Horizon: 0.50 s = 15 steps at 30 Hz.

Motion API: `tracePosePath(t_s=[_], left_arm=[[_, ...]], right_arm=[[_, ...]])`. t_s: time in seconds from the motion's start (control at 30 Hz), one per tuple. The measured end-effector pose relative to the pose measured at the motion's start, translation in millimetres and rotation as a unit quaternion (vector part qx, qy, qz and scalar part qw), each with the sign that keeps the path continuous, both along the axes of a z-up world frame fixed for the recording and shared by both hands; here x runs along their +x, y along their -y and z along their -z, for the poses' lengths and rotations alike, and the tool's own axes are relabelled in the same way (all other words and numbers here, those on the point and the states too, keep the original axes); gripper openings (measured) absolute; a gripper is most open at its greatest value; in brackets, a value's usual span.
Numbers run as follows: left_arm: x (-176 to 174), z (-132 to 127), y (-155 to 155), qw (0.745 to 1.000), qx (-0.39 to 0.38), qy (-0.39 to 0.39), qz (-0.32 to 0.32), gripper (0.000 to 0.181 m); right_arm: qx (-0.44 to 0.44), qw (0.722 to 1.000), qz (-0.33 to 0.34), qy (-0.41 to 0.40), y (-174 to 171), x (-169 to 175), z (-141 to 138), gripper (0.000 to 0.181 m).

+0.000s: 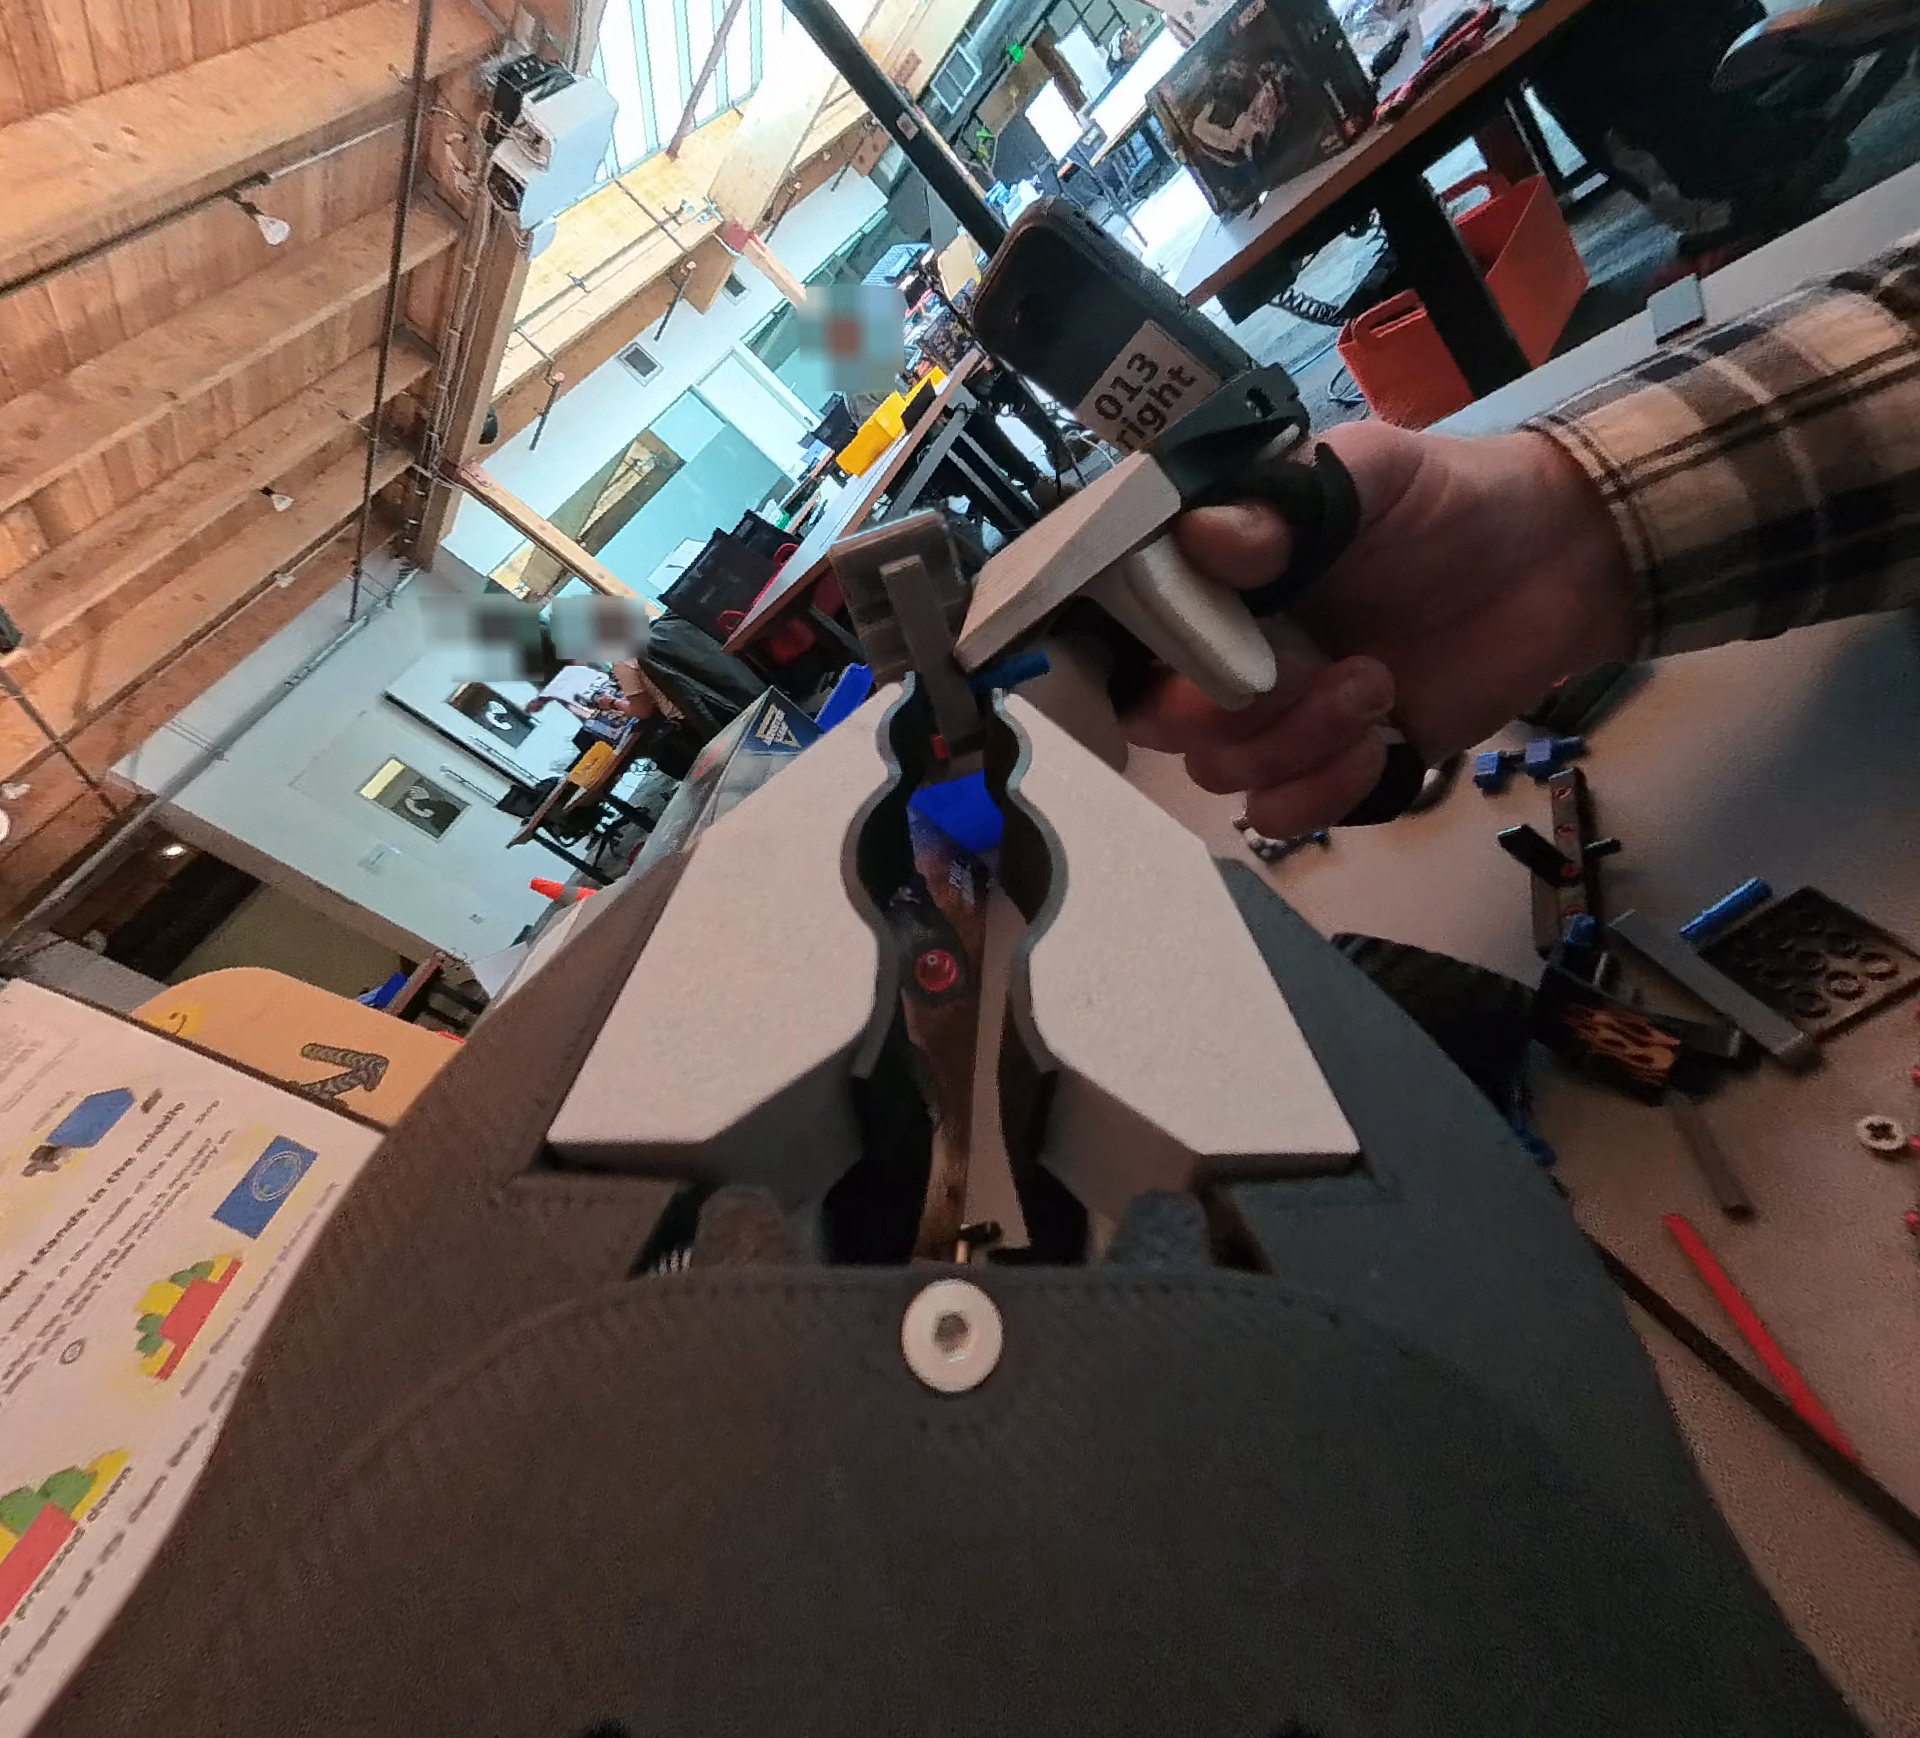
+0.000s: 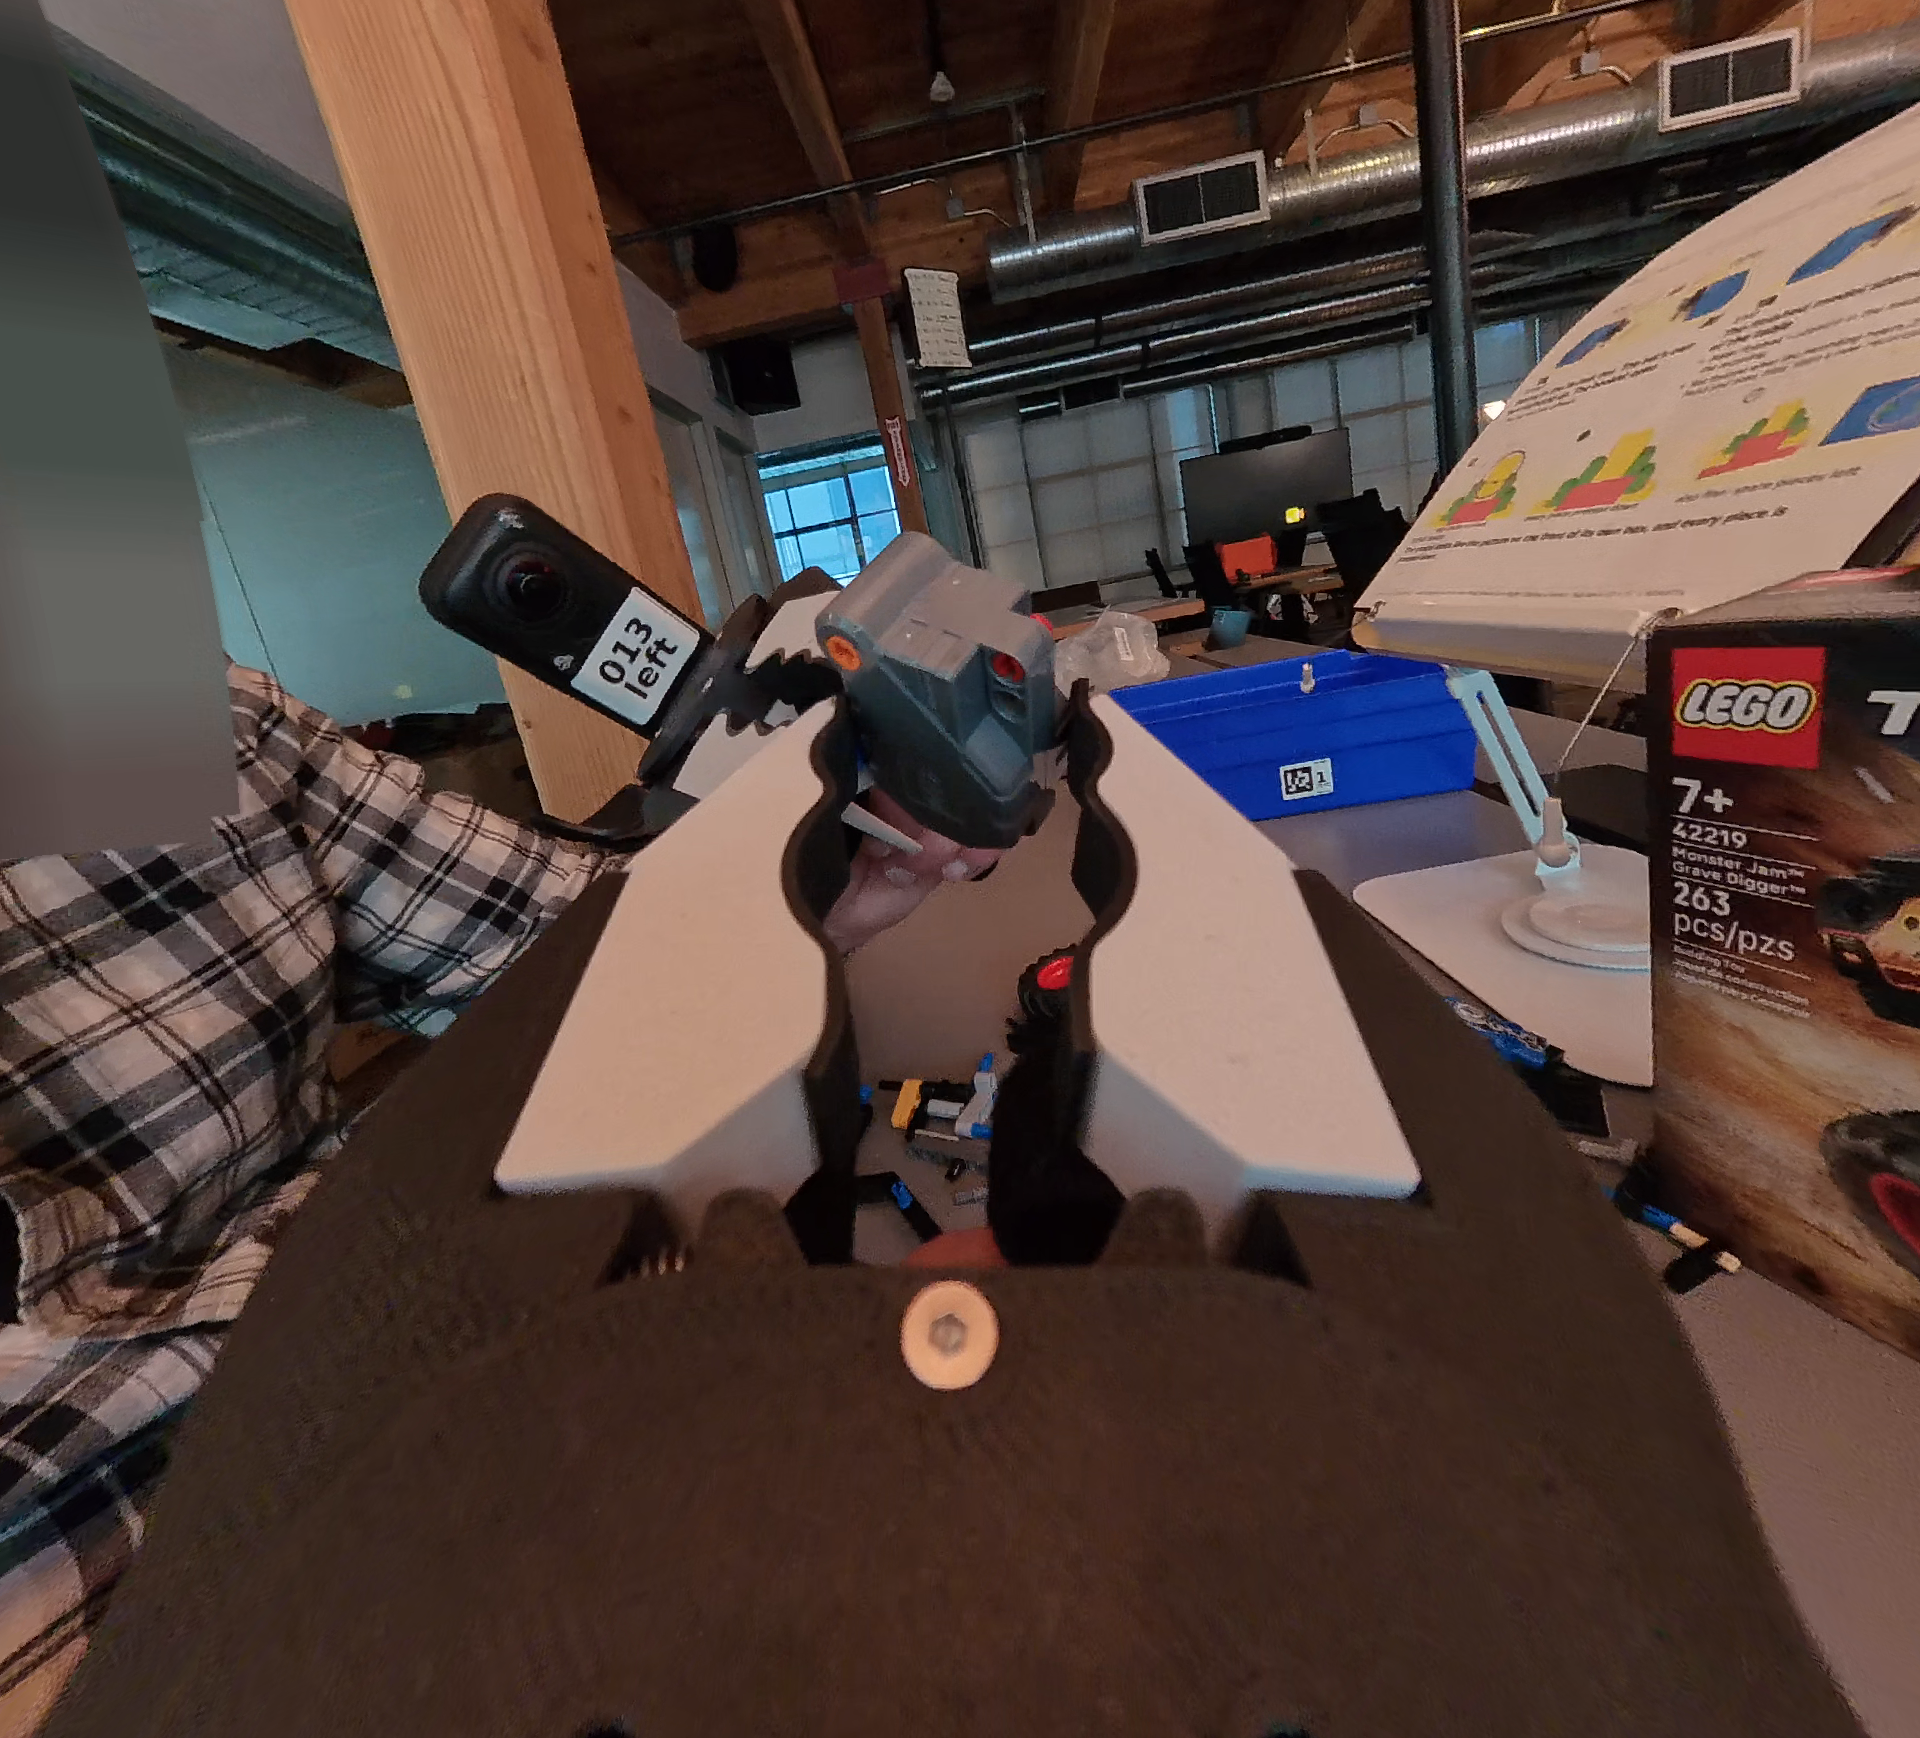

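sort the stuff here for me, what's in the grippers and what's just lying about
At the grippers:
- grey block: left gripper shut on its beam, right gripper tips on either side of it

Lying about:
- loose small pieces
- toy box
- blue bin
- instruction sheet on its stand

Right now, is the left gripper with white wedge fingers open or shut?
Shut: left gripper fingers stand nearly together, tips pinching a dark grey plastic beam under the grey plastic block.
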<state>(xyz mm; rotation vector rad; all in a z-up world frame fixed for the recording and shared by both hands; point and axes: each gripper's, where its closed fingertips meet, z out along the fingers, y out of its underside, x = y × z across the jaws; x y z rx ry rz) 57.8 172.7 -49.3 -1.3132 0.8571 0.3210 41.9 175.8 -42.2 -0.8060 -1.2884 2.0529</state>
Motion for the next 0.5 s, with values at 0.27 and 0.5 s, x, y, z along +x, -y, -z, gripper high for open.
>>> tracePosePath(t_s=[0.27,0.5], left_arm=[[-26.0,1.9,-10.1,0.998,-0.001,0.014,-0.056,0.008],[-35.0,3.2,-15.2,0.991,0.033,-0.043,-0.126,0.008]], right_arm=[[0.046,0.993,0.099,0.035,-20.6,-10.1,8.9,0.037],[0.059,0.990,0.110,0.070,-19.3,-16.0,17.5,0.037]])
